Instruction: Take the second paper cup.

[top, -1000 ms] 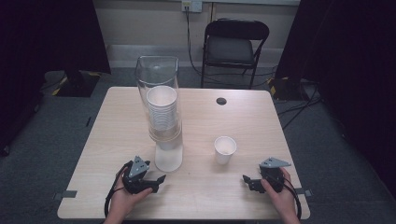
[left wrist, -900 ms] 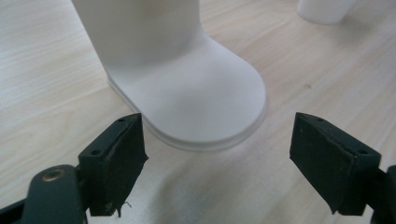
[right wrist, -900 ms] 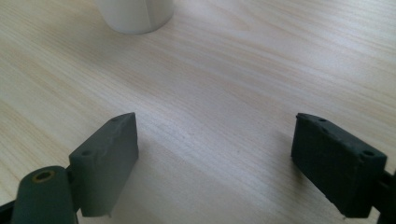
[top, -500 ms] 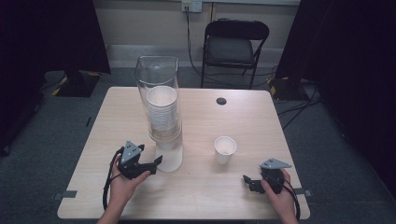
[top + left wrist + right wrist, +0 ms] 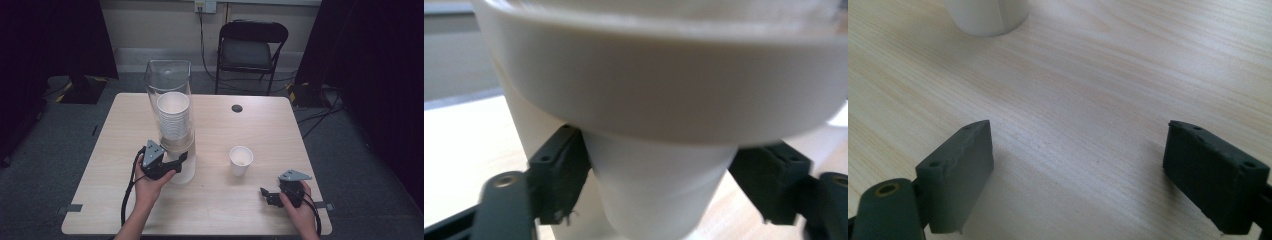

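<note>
A clear tube [image 5: 167, 90] stands on the table [image 5: 280, 135] with a stack of white paper cups [image 5: 173, 117] inside it. The lowest cup [image 5: 185, 172] sticks out below the tube. My left gripper [image 5: 182, 159] is open around that cup [image 5: 659, 200], one jaw on each side and the pads [image 5: 561, 175] close against its wall. A single paper cup [image 5: 240, 160] stands upright right of the tube. My right gripper [image 5: 265, 194] rests open near the front right edge with bare wood between its jaws [image 5: 1078, 170]; the single cup's base [image 5: 985, 15] lies ahead of it.
A dark round hole [image 5: 237, 108] is set in the table's far middle. A black folding chair [image 5: 252, 50] stands behind the table. Dark curtains hang on both sides, and cables run along the floor at the right.
My left gripper has moved forward and to the right from the table's front, and its jaws now straddle the lowest cup under the tube. The right gripper has stayed in place.
</note>
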`<state>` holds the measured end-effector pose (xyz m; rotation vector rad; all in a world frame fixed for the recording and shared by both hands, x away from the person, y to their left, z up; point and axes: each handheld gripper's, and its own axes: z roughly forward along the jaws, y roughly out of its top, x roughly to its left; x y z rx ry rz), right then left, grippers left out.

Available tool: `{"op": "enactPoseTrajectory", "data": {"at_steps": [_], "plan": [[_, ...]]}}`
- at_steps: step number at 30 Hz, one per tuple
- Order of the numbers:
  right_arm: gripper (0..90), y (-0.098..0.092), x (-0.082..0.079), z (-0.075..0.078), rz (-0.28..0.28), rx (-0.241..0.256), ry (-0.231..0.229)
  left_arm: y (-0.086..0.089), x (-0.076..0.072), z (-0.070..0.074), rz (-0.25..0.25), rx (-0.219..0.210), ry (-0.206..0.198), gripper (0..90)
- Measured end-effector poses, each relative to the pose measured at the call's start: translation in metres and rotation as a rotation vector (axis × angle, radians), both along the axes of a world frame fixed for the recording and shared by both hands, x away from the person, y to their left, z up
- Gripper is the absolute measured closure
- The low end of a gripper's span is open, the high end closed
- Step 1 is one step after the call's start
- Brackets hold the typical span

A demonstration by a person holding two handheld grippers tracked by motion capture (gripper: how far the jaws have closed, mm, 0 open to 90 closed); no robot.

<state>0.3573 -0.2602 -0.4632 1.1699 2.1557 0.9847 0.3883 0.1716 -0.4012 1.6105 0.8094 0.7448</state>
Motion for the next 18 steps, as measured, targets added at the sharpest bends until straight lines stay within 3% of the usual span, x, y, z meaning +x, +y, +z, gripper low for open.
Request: {"op": "enactPoseTrajectory", "data": {"at_steps": [6, 7, 12, 16, 18], "plan": [[12.3, 0.0000, 0.0000, 0.0000, 0.000, 0.000, 0.000, -0.0001, 0.0007, -0.0007, -0.013, 0.017, -0.015, 28.4], [12.3, 0.0000, 0.0000, 0.0000, 0.000, 0.000, 0.000, -0.0001, 0.0014, -0.0017, -0.021, 0.045, -0.025, 30.1], [12.3, 0.0000, 0.0000, -0.0001, 0.000, 0.000, 0.000, -0.0006, 0.0008, -0.0024, -0.009, 0.071, -0.036, 32.7], [12.3, 0.0000, 0.0000, -0.0001, 0.000, 0.000, 0.000, -0.0027, 0.0004, -0.0037, 0.000, 0.058, -0.039, 34.0], [12.3, 0.0000, 0.0000, -0.0001, 0.000, 0.000, -0.001, -0.0023, 0.0008, -0.0039, -0.001, 0.075, -0.042, 34.7]]}}
